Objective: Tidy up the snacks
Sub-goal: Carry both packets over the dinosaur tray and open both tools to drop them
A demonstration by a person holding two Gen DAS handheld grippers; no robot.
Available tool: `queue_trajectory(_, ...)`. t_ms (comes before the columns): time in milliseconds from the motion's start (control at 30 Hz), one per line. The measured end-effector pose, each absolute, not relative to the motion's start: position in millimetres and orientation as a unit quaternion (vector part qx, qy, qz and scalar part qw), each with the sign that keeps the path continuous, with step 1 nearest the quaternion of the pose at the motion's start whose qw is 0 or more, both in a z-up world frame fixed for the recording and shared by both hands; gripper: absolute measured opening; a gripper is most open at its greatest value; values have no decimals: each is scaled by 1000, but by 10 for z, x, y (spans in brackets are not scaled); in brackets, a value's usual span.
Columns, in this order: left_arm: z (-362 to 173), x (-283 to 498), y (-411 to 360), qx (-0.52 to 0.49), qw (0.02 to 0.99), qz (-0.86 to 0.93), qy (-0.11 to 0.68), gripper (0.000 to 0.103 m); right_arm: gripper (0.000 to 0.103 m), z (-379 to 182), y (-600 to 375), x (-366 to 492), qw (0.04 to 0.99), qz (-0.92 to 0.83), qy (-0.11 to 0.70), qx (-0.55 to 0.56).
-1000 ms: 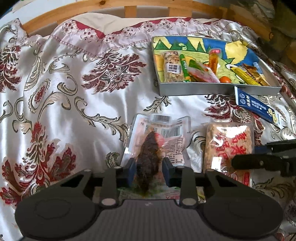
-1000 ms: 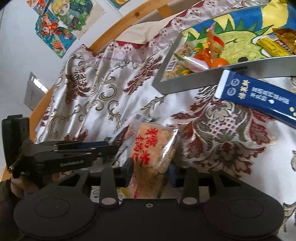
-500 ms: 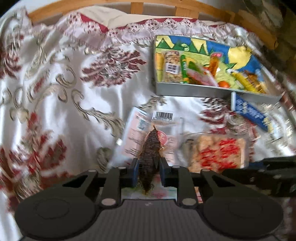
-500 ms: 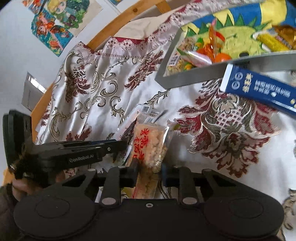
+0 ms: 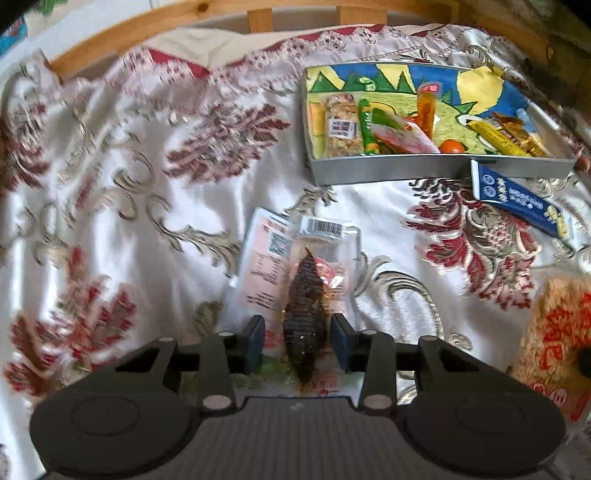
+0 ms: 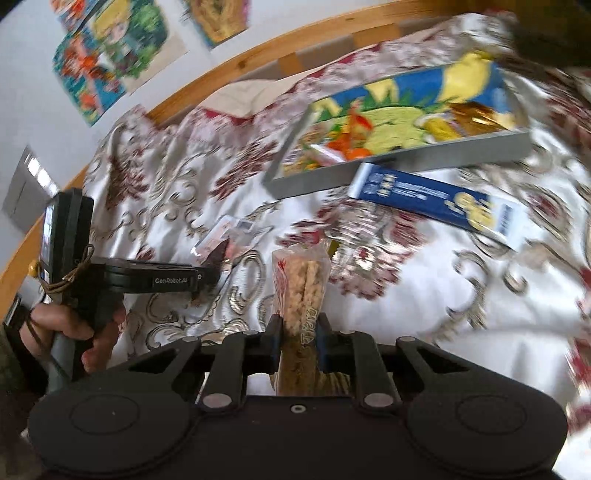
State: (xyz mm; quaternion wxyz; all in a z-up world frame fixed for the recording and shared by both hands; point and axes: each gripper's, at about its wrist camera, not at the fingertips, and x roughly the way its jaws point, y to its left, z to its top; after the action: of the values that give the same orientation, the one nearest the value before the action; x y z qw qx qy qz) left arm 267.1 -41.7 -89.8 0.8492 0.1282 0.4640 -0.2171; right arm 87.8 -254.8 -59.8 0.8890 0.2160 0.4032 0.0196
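My left gripper [image 5: 297,343] points down at a clear packet with a dark brown dried snack [image 5: 304,295] lying on the bedspread. Its jaws are opening, and the packet sits between the pads with a gap on each side. My right gripper [image 6: 298,339] is shut on a packet of puffed rice cracker with red print [image 6: 299,284], held edge-on above the cloth. The same cracker packet [image 5: 554,332] shows at the right edge of the left wrist view. A grey tray with a cartoon bottom [image 5: 406,171] holds several snacks at the back right.
A long blue packet [image 5: 517,201] lies on the cloth against the tray's front wall [image 6: 443,155]. A hand [image 6: 70,328] holds the left gripper's handle at the left. A wooden bed frame [image 5: 258,14] runs along the back. Posters [image 6: 110,55] hang on the wall.
My right gripper closed on the rice cracker packet and lifted it up and to the right. My left gripper squeezed the brown snack packet, then spread its jaws apart again.
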Motion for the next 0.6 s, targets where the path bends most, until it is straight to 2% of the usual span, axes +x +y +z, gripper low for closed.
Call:
queue_trajectory(133,-858,2624,-393,123,849,-210,469,37,19,-574,-2532,865,895,28,395,205)
queue_trajectory(367,-721,2511,-205,53,848,-203,487,36,18,-533,-2457,914,905,31,384,180)
queue_trajectory(600,-495,2284,-163,25,864,-200,462,35,18,-482,-2437,895,916,33,365,162)
